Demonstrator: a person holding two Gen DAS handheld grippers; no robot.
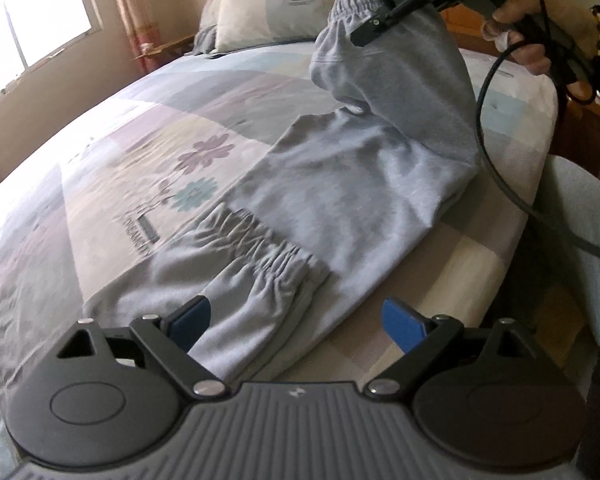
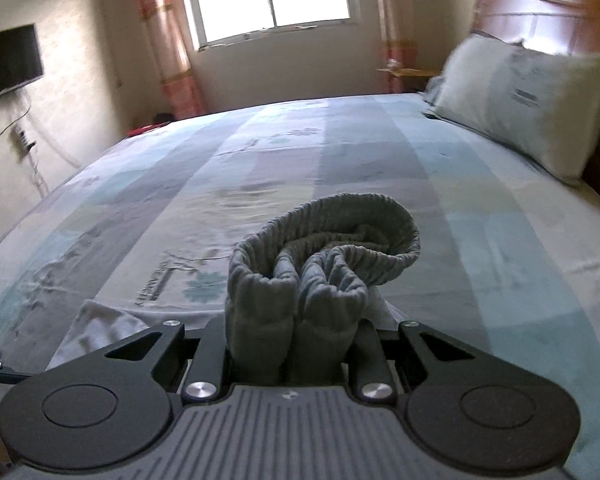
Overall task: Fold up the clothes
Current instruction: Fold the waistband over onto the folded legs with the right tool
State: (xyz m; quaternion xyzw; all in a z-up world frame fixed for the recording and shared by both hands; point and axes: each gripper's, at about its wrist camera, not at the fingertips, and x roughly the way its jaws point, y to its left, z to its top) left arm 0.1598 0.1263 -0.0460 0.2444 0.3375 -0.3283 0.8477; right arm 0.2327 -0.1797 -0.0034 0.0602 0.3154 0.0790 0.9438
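Bed under grey trousers, long axis running from near edge toward headboard side, one gathered end flat and near. Other end lifted, bunched, clenched in right gripper fingers. Left gripper fingers spread, holding nothing, just above cloth. Risk: bunched cloth slipping out, or fold landing crooked, wrinkled.

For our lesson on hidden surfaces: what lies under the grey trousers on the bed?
Under the grey trousers lies the patterned bedsheet, visible all around them. The sheet directly beneath is covered. The right gripper lifts one cuffed end clear of it.
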